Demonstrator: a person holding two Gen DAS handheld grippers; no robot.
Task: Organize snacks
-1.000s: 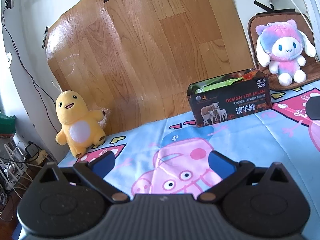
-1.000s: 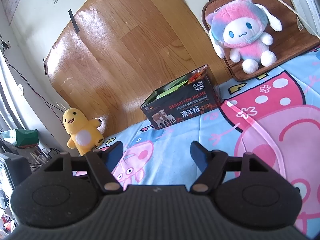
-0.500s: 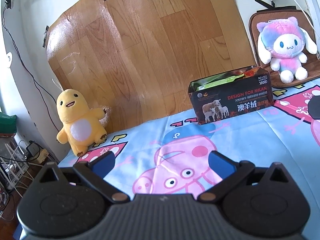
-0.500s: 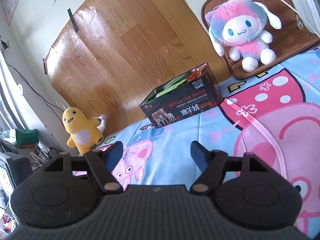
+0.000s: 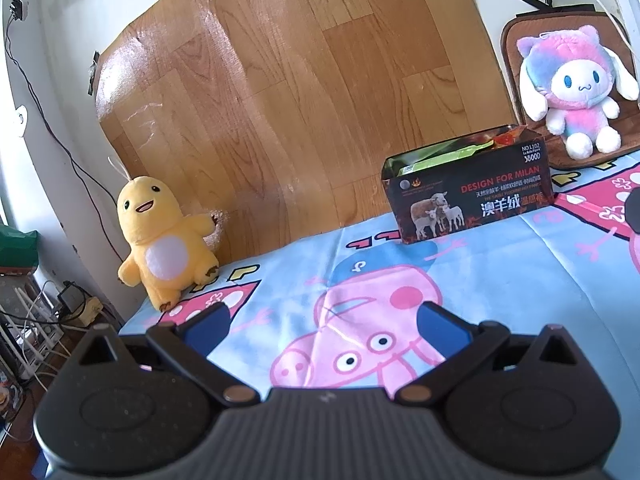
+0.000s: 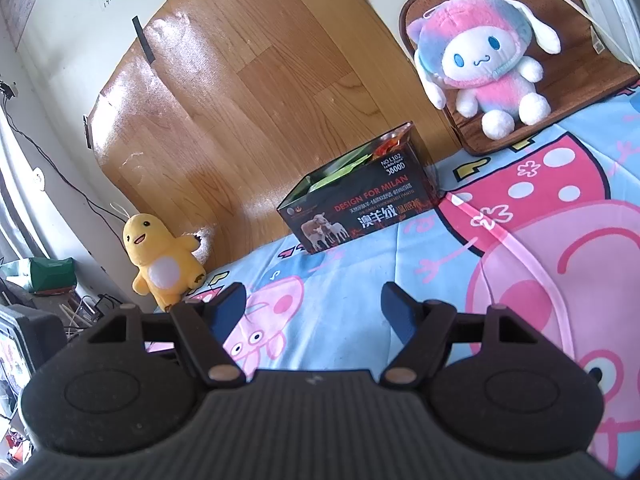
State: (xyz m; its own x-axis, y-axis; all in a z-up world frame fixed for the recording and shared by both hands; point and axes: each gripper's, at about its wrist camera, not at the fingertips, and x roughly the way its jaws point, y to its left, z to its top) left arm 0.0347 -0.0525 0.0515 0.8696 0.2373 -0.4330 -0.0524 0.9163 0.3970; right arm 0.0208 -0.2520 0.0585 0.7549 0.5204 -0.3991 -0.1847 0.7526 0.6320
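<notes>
A black cardboard box [image 5: 468,196] with sheep pictures stands at the back of the cartoon-print sheet, against the wood-pattern board. Green and orange snack packets [image 5: 452,152] show inside it. It also shows in the right wrist view [image 6: 360,204] with the packets [image 6: 344,164] in it. My left gripper [image 5: 322,320] is open and empty, well short of the box. My right gripper [image 6: 314,306] is open and empty, also well back from the box. A dark part of the right gripper shows at the right edge of the left wrist view [image 5: 634,210].
A yellow plush toy [image 5: 160,240] sits at the sheet's back left corner. A pink and blue plush [image 5: 572,88] sits on a brown cushion [image 6: 560,8] at the back right. Cables and devices [image 5: 52,312] lie beyond the left edge.
Both views have shifted slightly: the box and plush toys sit a little farther off and more to the right in the left wrist view. Both grippers stay open and empty.
</notes>
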